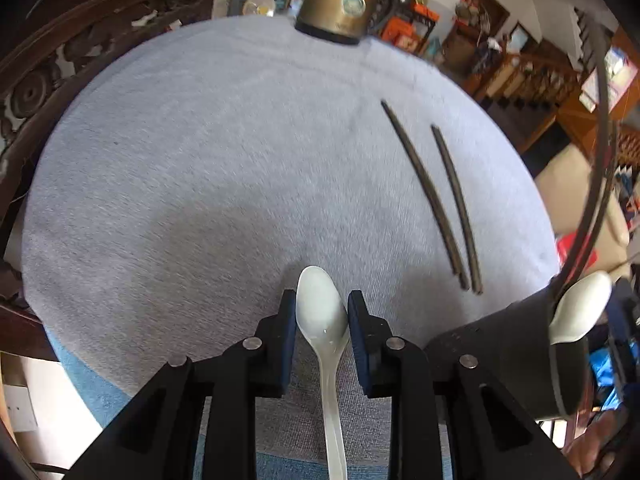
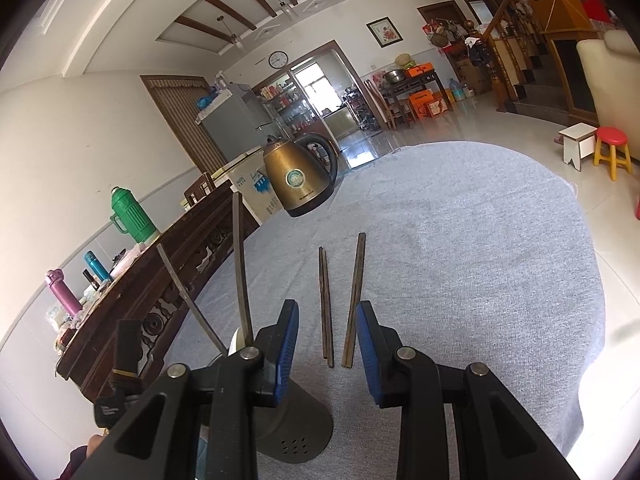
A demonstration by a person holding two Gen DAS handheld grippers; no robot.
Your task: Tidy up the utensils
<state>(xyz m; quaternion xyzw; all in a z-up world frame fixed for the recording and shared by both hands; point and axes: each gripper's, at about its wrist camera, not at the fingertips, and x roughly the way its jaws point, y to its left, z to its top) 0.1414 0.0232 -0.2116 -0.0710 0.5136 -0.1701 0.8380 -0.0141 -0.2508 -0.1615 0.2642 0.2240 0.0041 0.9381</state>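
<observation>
In the left wrist view a white spoon [image 1: 322, 312] lies bowl-forward on the grey cloth. My left gripper [image 1: 322, 316] is shut on it, with both pads against the sides of the bowl. Dark wooden chopsticks [image 1: 440, 204] lie on the cloth ahead to the right. A dark grey utensil holder [image 1: 508, 360] at the right edge has another white spoon [image 1: 580, 312] in it. My right gripper [image 2: 328, 312] hovers open over the chopsticks [image 2: 338, 304], holding nothing. The holder [image 2: 296, 420] sits under its left finger, with sticks [image 2: 242, 264] poking up from it.
A brass-coloured electric kettle [image 1: 340, 4] [image 2: 298, 180] stands at the far side of the cloth-covered table [image 2: 460, 260]. A carved dark wooden sideboard [image 2: 160, 280] with a green flask [image 2: 130, 216] and bottles runs along the left. Stools [image 2: 608, 152] stand on the floor beyond.
</observation>
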